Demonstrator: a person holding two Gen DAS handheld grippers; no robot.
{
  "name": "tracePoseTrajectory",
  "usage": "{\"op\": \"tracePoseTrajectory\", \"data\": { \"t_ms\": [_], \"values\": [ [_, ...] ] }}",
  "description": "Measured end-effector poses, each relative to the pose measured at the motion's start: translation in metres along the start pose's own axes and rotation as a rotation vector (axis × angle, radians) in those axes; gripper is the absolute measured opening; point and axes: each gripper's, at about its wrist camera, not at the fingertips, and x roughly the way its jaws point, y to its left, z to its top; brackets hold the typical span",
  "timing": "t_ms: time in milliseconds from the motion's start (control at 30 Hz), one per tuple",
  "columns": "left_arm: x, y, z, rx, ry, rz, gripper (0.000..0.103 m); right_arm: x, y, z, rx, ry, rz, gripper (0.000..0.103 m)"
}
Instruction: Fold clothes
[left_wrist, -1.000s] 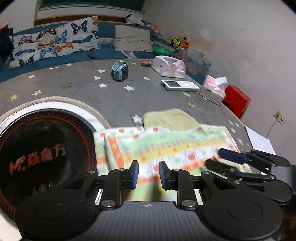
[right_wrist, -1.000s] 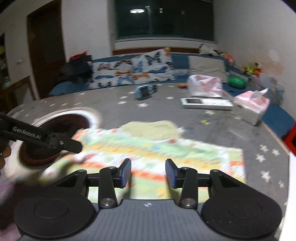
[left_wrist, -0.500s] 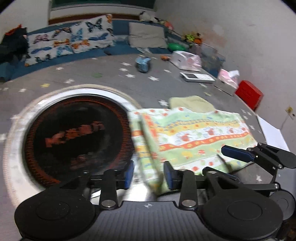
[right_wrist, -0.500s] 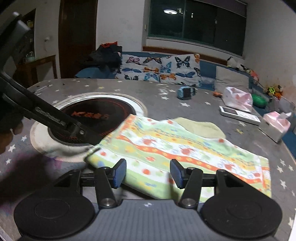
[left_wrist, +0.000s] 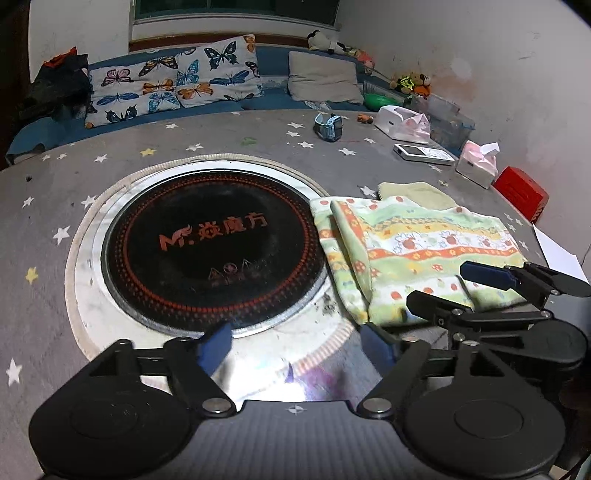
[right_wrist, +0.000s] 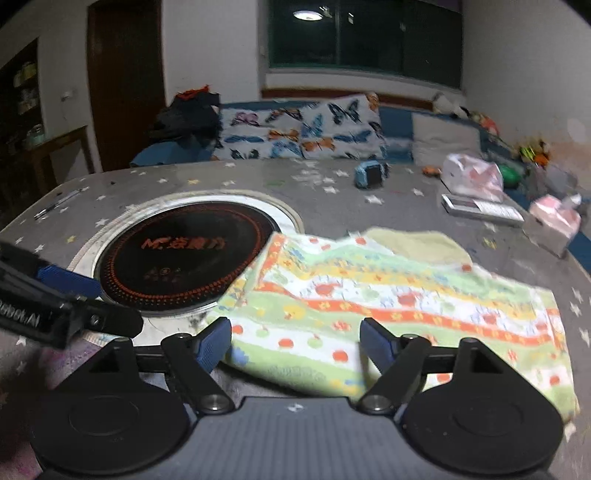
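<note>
**Both grippers open above the folded cloth**

Grey table cover (left_wrist: 229, 147) with small stars fills both views, and from there we begin with our tools. Our left gripper (left_wrist: 295, 347) has its jaws opening; nothing is between them, only the pale ring of the round cooktop (left_wrist: 210, 247) set in the table. Our right gripper (right_wrist: 295, 343) also has its jaws opening. The near edge of the patterned cloth (right_wrist: 388, 306) lies in the gap between its blue pads (right_wrist: 212, 341), but the pads do not press on it.

The cloth, in green, yellow and orange stripes with small red figures, lies folded on the table just right of the cooktop, and its left edge overlaps the cooktop's rim. In the left wrist view the right gripper (left_wrist: 443, 291) hangs over the cloth's near right corner. A pale yellow cloth (left_wrist: 417, 190) shows from under the far edge.

Further out we see a blue watch (left_wrist: 328, 127), a white device (left_wrist: 423, 153), a tissue box (left_wrist: 476, 164), and butterfly cushions (left_wrist: 173, 79) on the blue bench behind.
</note>
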Motion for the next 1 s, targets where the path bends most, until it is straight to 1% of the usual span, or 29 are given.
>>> {"op": "tracePoseTrajectory", "data": {
  "t_ms": [33,100,200,267,367,600,1000],
  "values": [
    [-0.001,-0.002,-0.003,0.001,-0.003,0.002,0.093,-0.001,-0.001,-0.001,0.012,0.011,-0.006,0.080],
    [-0.003,-0.006,-0.008,0.010,-0.013,0.014,0.095,-0.003,-0.002,-0.003,0.036,0.030,-0.019,0.089],
    [-0.007,-0.010,-0.013,0.024,-0.021,0.034,0.101,-0.010,-0.002,-0.007,0.066,0.033,-0.045,0.091],
    [-0.009,-0.013,-0.017,0.032,-0.025,0.046,0.102,-0.015,-0.003,-0.009,0.087,0.037,-0.056,0.093],
    [-0.012,-0.015,-0.022,0.033,-0.028,0.054,0.103,-0.023,-0.003,-0.012,0.108,0.034,-0.071,0.097],
    [-0.019,-0.021,-0.033,0.032,-0.031,0.045,0.103,-0.044,-0.007,-0.022,0.128,0.019,-0.126,0.099],
    [-0.029,-0.031,-0.045,0.048,-0.048,0.028,0.103,-0.058,-0.007,-0.040,0.183,0.022,-0.143,0.099]
  ]
}}
